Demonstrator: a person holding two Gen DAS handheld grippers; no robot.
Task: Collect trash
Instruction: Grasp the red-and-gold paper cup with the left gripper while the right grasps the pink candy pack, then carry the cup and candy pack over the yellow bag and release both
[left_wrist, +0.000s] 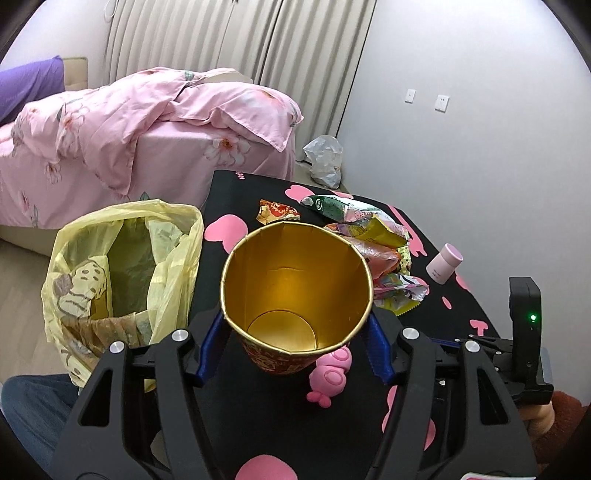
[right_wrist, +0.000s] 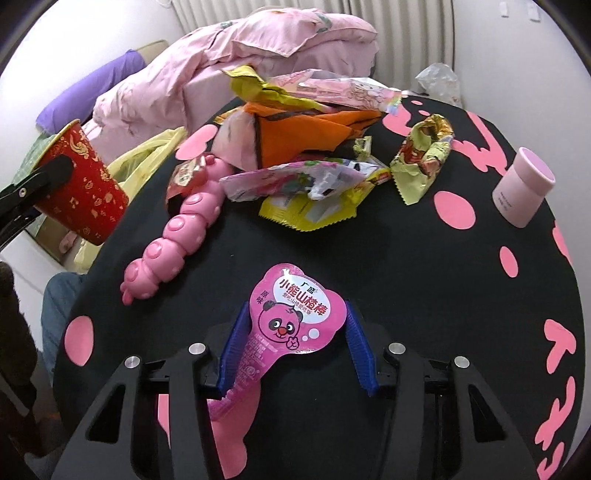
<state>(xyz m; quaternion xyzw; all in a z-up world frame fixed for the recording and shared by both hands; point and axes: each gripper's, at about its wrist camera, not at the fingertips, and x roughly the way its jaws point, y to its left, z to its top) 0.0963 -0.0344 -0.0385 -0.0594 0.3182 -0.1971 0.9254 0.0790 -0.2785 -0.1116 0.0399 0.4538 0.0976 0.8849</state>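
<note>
My left gripper (left_wrist: 295, 321) is shut on a red paper cup (left_wrist: 295, 291) with a gold inside, held upright above the black table's left edge; the cup also shows in the right wrist view (right_wrist: 83, 184). A bin lined with a yellow bag (left_wrist: 122, 266) stands just left of it. My right gripper (right_wrist: 295, 332) has its blue fingers on both sides of a pink panda candy wrapper (right_wrist: 291, 321) lying on the table. A pile of crumpled snack wrappers (right_wrist: 306, 147) lies at the far side of the table (right_wrist: 424, 280).
A pink caterpillar toy (right_wrist: 177, 229) lies left of the right gripper. A small pink jar (right_wrist: 522, 188) stands at the right. A lone crumpled wrapper (right_wrist: 424, 155) lies near it. A bed with a pink quilt (left_wrist: 110, 140) is behind, and a clear plastic bag (left_wrist: 325, 158) sits on the floor.
</note>
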